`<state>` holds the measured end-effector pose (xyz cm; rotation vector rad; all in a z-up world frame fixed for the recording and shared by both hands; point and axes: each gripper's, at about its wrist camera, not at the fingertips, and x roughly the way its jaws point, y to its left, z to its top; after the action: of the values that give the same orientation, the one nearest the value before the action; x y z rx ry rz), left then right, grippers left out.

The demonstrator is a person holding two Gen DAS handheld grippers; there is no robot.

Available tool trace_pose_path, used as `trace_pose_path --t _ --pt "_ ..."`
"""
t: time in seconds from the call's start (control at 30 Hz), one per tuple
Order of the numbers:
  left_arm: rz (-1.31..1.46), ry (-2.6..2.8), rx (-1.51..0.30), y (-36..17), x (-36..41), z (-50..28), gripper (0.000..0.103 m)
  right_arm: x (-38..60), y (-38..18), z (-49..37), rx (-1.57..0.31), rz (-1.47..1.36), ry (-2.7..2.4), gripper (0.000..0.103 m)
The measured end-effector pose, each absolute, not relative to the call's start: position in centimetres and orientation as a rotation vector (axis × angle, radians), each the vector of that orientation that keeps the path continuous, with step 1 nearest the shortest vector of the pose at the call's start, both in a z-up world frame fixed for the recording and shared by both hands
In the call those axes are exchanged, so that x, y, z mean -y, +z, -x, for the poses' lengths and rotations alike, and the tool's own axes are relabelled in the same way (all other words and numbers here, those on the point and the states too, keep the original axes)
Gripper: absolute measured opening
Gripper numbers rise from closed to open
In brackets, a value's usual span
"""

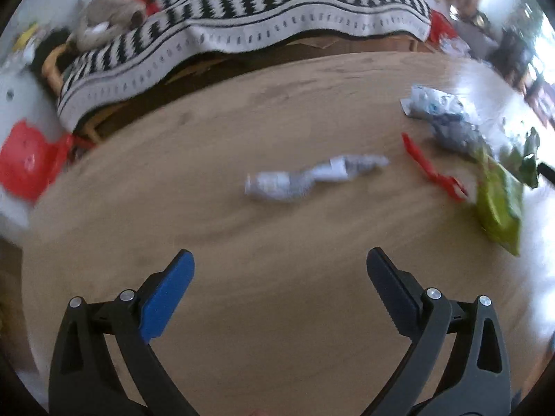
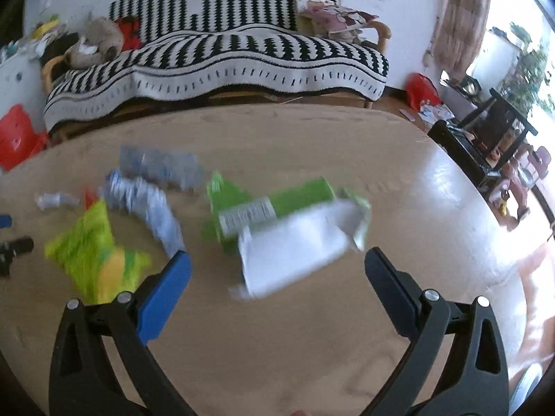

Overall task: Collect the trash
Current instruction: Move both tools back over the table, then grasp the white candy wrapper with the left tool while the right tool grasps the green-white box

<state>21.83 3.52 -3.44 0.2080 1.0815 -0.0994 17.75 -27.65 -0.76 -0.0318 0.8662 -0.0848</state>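
**Trash all over the wooden table, both claws wide open and holding nothing**

Left wrist view first. The left gripper (image 1: pixel 280 260) has its blue-padded fingers spread wide with only bare wooden table (image 1: pixel 242 312) between them. Using the twisted white wrapper (image 1: pixel 312 175) as the landmark: it lies mid-table, well ahead of the fingertips and touching neither. Right of it is a thin red plastic scrap (image 1: pixel 432 170), and past that, near the table's right edge, a yellow-green snack bag (image 1: pixel 499 208). Behind the red scrap sits a crumpled silvery-blue wrapper (image 1: pixel 447 118). Beyond the table's far edge there's a sofa under a black-and-white zigzag blanket (image 1: pixel 277 7). Everything's motion-blurred, so I can't read any print on the wrappers.

Right wrist view. The right gripper (image 2: pixel 277 260) is spread just as wide, nothing pinched. Landmark here is the green carton (image 2: pixel 277 204), flattened, lying just ahead of the fingers with a white panel (image 2: pixel 295 253) on its near side reaching down between the fingertips; can't tell if it touches them. There's a white label strip with print on the carton, too smeared to read. Left of the carton is a crushed clear plastic bottle (image 2: pixel 149 204), behind that a second silvery wrapper (image 2: pixel 159 166), and further left the yellow-green bag (image 2: pixel 93 253), just beside the left finger. The same striped blanket (image 2: pixel 215 52) sits behind the table (image 2: pixel 277 364).
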Motion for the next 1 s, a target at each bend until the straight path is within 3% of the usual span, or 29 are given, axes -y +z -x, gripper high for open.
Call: trace_pose_path --t 0.27,1.0 --pt "-0.309 -0.213 -1.070 -4.6 -1.7 -26.0 0.097 27.5 -3.5 -22.7 -0.948 0.001 -0.200 0.097" --pt "-0.178 -0.269 -0.971 -5.6 -1.6 -27.0 0.098 34.4 -6.2 -18.9 -0.955 -0.069 -0.112 0.098"
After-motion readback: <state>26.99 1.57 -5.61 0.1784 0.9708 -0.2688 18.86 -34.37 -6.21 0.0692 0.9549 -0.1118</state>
